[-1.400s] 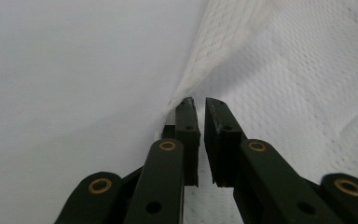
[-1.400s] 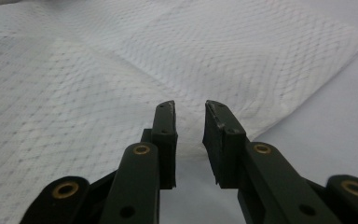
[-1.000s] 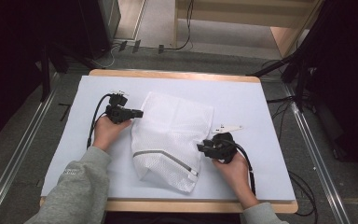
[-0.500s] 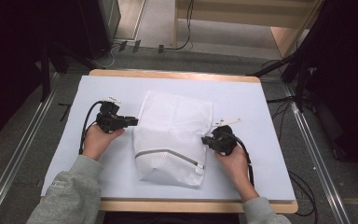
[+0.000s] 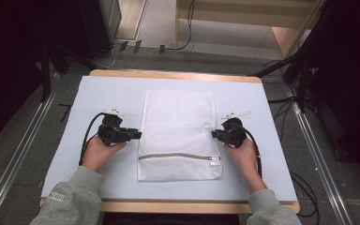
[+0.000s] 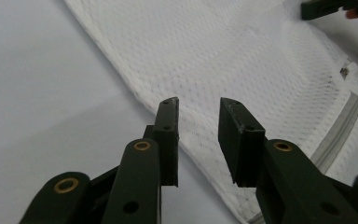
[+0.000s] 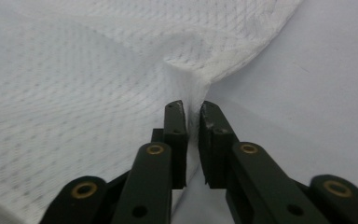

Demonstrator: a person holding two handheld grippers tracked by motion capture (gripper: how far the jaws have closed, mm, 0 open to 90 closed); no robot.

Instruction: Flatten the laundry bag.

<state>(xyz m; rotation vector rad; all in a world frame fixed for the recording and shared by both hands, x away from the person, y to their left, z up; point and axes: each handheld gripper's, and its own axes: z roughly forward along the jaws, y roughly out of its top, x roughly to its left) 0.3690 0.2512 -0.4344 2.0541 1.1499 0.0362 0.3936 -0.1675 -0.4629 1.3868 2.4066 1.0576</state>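
Right at the near edge, the person's grey sleeves come in over the white table mat, and both hands sit level with the middle of the white mesh laundry bag, which lies flat and squared up in the centre of the mat with its zipper running across the near end. On the bag's right side the right gripper has its jaws pinched nearly shut on a little tuck of the bag's side hem, the mesh puckering up just beyond the tips. On the other side the left gripper is parted a moderate way with nothing between the jaws, hovering over the bag's left edge seam. It looks like a spreading or smoothing job, and the bag is pretty much flat already, so the trick now, I'd say, is gentleness: keep the right pull low and outward so the pucker flattens rather than lifts, and if the left is to take a hold, bring it down onto the hem, not the loose mesh, which would snag and drag the whole bag sideways. Farther off, the bag's closed end lies smooth toward the table's wooden edge, with cables on the floor beyond.
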